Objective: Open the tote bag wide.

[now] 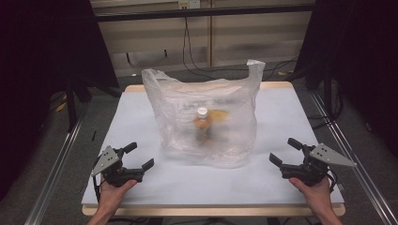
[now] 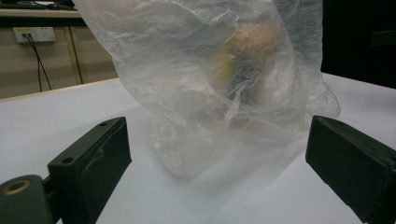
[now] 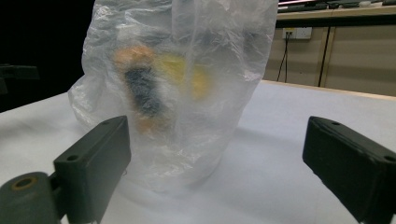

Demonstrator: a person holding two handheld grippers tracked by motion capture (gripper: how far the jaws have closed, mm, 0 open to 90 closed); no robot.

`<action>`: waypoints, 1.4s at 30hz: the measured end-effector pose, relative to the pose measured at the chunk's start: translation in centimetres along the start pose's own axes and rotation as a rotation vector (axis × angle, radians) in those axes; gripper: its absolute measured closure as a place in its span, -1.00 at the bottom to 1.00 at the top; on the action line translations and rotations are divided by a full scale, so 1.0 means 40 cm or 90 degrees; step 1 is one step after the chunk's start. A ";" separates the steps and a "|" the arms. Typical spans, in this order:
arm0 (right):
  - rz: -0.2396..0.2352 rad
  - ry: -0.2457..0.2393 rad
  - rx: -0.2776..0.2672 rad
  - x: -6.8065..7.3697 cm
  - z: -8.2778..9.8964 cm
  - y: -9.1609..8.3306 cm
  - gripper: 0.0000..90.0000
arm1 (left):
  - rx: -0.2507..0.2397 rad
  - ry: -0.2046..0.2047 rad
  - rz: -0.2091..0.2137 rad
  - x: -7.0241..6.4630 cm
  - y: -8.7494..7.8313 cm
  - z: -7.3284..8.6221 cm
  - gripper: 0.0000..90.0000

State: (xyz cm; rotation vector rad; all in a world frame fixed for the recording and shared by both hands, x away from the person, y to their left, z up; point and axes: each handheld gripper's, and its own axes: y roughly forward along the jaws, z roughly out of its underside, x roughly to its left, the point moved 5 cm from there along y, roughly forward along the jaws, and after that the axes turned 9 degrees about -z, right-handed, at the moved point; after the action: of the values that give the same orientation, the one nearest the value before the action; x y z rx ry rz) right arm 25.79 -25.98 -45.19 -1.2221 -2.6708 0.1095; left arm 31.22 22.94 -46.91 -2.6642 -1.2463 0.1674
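A clear plastic bag (image 1: 206, 119) is seen standing upright near the middle of the white bench (image 1: 281, 122), its top edges raised and one handle lifted at the far right corner. Through the cloudy film a bottle (image 1: 202, 124) with a white cap is made out, standing upright inside, with a yellowish item (image 1: 218, 114) just beside it toward the right; what that item is cannot be told.

The left tongs (image 1: 139, 156) are held low over the near left part of the bench, pointed toward the bag, with the jaws spread wide apart and nothing between them. The bag is set ahead of them and to their right, apart from the jaw tips. In the left gripper view the bag (image 2: 210, 79) is framed between the two black jaws but farther off, with bare bench left in the gap.

The right tongs (image 1: 285, 152) are held over the near right part of the bench, likewise aimed at the bag, jaws spread wide and nothing gripped. The bag is placed ahead of them and to their left, clear of contact. In the right gripper view the bag (image 3: 182, 79) is seen beyond the jaws, nearer the left jaw, with the dark bottle (image 3: 142, 93) and the yellow item (image 3: 187, 74) blurred inside it.

The bag thus lies between the two tongs, farther up the bench than both.
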 end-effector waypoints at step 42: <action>-0.235 0.011 0.074 0.057 -0.150 0.201 1.00 | 0.064 -0.035 0.162 -0.087 0.138 -0.176 1.00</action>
State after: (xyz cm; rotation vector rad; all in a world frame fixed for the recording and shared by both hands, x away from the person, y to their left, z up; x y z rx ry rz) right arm 31.56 -19.11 -40.21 -0.6795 -2.7779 0.1926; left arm 34.42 15.89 -41.23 -2.7366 -0.8821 0.3338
